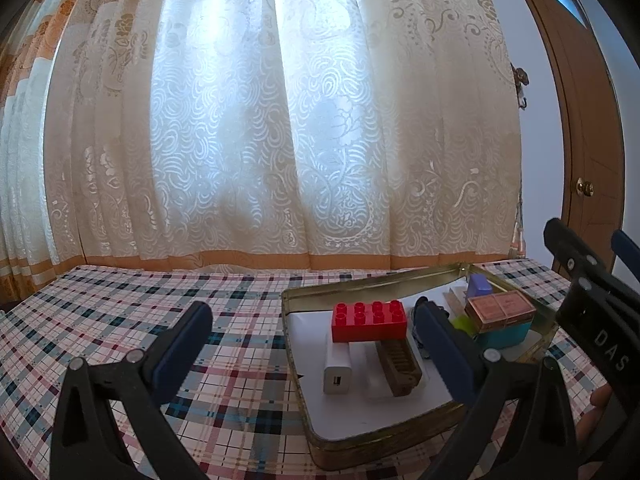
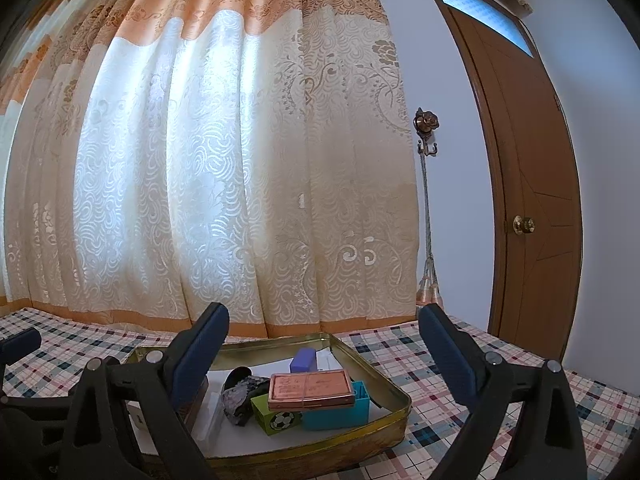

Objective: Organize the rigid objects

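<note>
A gold metal tin (image 1: 362, 438) (image 2: 394, 420) sits on the plaid tablecloth and holds several rigid objects. A red toy brick (image 1: 370, 320) rests on top of a white charger (image 1: 338, 372) and a brown comb-like piece (image 1: 400, 368). Toward the tin's right side lie a copper-coloured box (image 2: 312, 390) (image 1: 500, 308) on a teal box (image 2: 340, 412), a green block with a football print (image 2: 276, 414), a purple block (image 2: 302, 360) and a dark crumpled lump (image 2: 242, 400). My left gripper (image 1: 316, 334) hovers open over the tin's left edge. My right gripper (image 2: 324, 350) stands open above the tin, with nothing between its fingers.
The plaid tablecloth (image 1: 132, 312) spreads left of the tin. A patterned curtain (image 1: 260, 140) hangs close behind the table. A brown door (image 2: 528, 200) with a brass knob stands at the right, beside a wall hook and a tassel cord (image 2: 430, 276).
</note>
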`<state>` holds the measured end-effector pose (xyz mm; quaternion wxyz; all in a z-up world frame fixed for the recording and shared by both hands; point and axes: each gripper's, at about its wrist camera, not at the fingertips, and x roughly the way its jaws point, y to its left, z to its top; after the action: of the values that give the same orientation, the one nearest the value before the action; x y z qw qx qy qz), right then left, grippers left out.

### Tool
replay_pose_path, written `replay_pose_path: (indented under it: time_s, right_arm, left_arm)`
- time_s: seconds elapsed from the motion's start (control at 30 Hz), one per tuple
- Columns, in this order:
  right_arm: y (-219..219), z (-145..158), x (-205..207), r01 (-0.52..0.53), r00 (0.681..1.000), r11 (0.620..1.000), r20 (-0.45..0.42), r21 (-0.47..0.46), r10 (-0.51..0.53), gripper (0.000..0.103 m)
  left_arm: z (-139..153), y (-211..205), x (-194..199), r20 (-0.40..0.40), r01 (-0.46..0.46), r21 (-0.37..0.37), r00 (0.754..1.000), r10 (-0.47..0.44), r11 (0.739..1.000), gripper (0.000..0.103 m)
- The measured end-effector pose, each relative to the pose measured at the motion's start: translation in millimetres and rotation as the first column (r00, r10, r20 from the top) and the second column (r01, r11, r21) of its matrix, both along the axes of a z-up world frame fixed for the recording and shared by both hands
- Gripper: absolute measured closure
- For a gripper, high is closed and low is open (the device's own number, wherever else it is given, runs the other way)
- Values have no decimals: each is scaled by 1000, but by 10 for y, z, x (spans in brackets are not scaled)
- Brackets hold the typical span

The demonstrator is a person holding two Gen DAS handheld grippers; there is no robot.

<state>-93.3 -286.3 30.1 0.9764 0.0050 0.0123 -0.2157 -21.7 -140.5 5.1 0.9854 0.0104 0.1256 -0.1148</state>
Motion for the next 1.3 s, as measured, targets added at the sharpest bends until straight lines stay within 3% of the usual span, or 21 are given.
replay_pose_path:
  time_s: [0.77,1.3]
  right_arm:
    - [-34,1,-20,2,1000,1000,8,11,-2,5]
    - [-35,-14,-3,-1,1000,1000,4,14,1,5]
  left_arm:
    - [8,-38,-17,11,1,15,1000,-1,1000,0]
    - [15,-6,-32,15,-4,-21,1000,4,1000,0]
